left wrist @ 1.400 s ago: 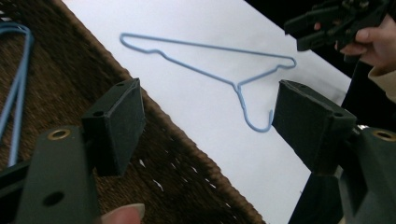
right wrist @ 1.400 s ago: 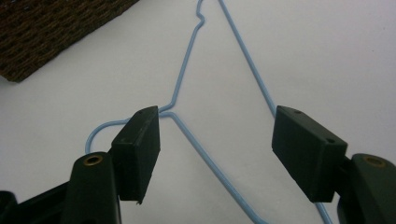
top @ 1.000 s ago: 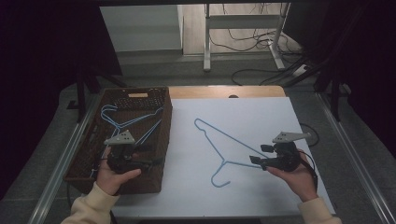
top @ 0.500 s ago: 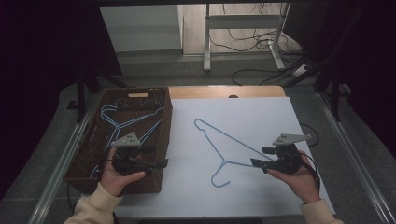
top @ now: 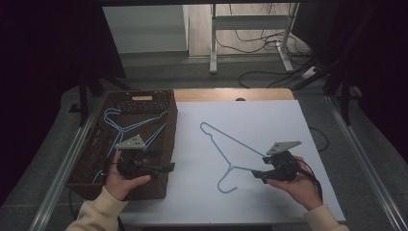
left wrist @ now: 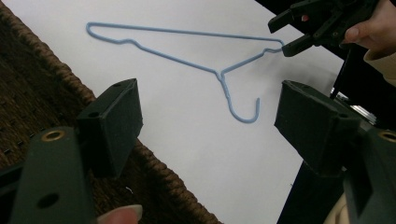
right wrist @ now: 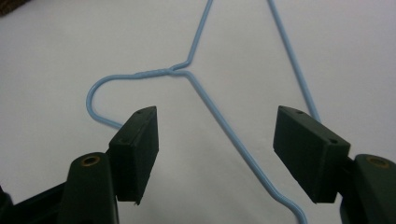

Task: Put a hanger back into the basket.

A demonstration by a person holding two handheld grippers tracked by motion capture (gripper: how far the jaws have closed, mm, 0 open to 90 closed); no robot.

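Hovering with jaws spread, the right gripper (top: pixel 258 175) is just above the blue hanger (top: pixel 226 147).
Its wire lies flat on the white sheet (top: pixel 269 120), hook toward ten o'clock between the jaws, untouched.

Blue hanger (left wrist: pixel 223 77) on white sheet (left wrist: pixel 187 135), beyond open gripper (left wrist: pixel 208 121).

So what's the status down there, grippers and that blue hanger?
Right gripper open, straddling the blue hanger flat on the white sheet. Left gripper open over the basket. Nothing in the way.
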